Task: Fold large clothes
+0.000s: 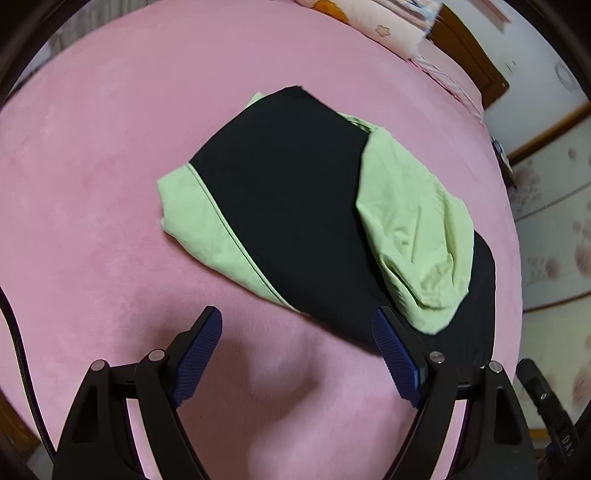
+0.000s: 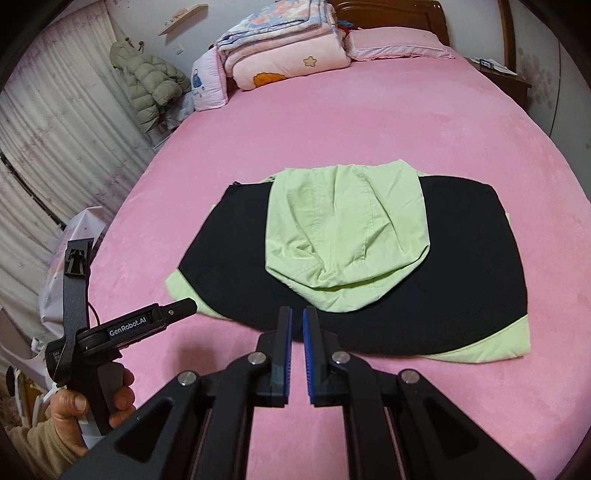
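Observation:
A black and light green hooded garment [image 1: 288,206] lies folded into a compact shape on the pink bed [image 1: 92,184], with its green hood [image 1: 410,236] laid on top. My left gripper [image 1: 295,328] is open and empty, just short of the garment's near edge. In the right wrist view the garment [image 2: 369,295] lies ahead with the hood [image 2: 347,225] on top. My right gripper [image 2: 297,317] is shut on nothing, its tips at the garment's near edge. The left gripper's body [image 2: 110,332] shows at the left, held by a hand.
Folded quilts and pillows [image 2: 280,48] are stacked at the head of the bed by the wooden headboard [image 2: 388,14]. A padded jacket [image 2: 151,81] hangs by the curtains on the left. A wooden nightstand [image 2: 506,81] stands at the far right. The pink bed [image 2: 443,122] stretches beyond the garment.

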The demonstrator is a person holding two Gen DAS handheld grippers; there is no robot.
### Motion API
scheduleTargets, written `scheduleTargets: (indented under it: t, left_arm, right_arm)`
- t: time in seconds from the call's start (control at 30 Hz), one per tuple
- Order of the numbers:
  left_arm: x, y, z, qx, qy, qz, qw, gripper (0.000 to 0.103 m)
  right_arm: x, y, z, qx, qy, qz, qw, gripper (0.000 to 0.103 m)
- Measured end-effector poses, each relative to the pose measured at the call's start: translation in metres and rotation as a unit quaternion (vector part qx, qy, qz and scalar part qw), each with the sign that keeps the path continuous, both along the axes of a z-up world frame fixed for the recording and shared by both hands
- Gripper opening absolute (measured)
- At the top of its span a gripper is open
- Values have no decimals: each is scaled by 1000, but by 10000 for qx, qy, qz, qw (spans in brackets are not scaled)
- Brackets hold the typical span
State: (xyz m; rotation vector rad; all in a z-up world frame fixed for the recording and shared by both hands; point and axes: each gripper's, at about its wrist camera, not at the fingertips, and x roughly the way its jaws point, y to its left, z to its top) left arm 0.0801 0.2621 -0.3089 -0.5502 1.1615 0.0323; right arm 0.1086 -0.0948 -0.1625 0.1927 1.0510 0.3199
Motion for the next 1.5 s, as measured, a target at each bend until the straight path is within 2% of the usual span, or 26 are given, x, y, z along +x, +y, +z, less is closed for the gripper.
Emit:
scheduleTargets:
  t: [0.17, 0.37, 0.43, 0.6, 0.77, 0.8, 0.83, 0.87, 0.9, 0.97, 1.07, 1.13, 1.17, 1.23, 1.3, 1.43, 1.5]
  left_arm:
    - [5, 20, -36, -675, -235, 430, 9965, 82]
    - [12, 48, -77, -1354, -464, 1060, 9840, 82]
    - [19, 53, -83, -1428, -570, 1079, 9822, 82]
    - [45, 52, -87, -1302, -889, 778, 9844, 82]
    - [71, 54, -95, -1548, -1067, 895, 9781, 81]
    - [74, 55, -95, -1555, -1109, 952, 9770, 78]
    - [76, 55, -95, -1569, -1146, 997, 9759, 59]
    - [80, 56, -95, -1580, -1138, 1009, 9757, 35]
    - [83, 56, -95, -1539, -1090, 999, 9770, 23]
    - [87, 56, -92, -1524, -1155, 959, 9768, 17]
    - [90, 43, -71, -931, -1397, 545, 9843, 11]
    - [90, 31, -50, -620, -1690, 240, 9834, 10]
    - [90, 21, -37, -453, -1881, 31, 9811, 9]
    - [87, 1, -13, -230, -2224, -343, 9741, 9]
    - [86, -25, 12, -47, -2592, -798, 9625, 9]
    - [80, -79, 51, 208, -3190, -1640, 9332, 9]
    - [78, -111, 65, 324, -3436, -2082, 9152, 9]
  right_arm:
    - [11, 8, -18, -58, -114, -81, 9999, 6]
    - [27, 25, -36, -184, -252, 25, 9995, 6]
    - [32, 29, -42, -189, -259, 16, 9995, 6]
    - [46, 39, -55, -254, -296, -8, 9992, 6]
    - [66, 47, -70, -459, -448, -74, 9979, 6]
    - [71, 49, -75, -506, -471, -100, 9976, 6]
    - [75, 49, -79, -535, -487, -124, 9973, 6]
    - [81, 50, -85, -602, -510, -177, 9967, 6]
    - [85, 50, -90, -689, -525, -236, 9960, 6]
    - [91, 50, -101, -860, -526, -352, 9943, 6]
    - [95, 45, -123, -916, -333, -533, 9938, 6]
    - [93, 46, -136, -980, -165, -516, 9937, 6]
    - [91, 47, -146, -1000, -39, -478, 9938, 6]
    - [86, 45, -151, -943, -94, -479, 9943, 6]
    - [83, 40, -153, -780, -187, -493, 9956, 6]
    - [77, 18, -158, -72, -260, -660, 9975, 6]
    - [74, 5, -160, 308, -260, -767, 9962, 6]
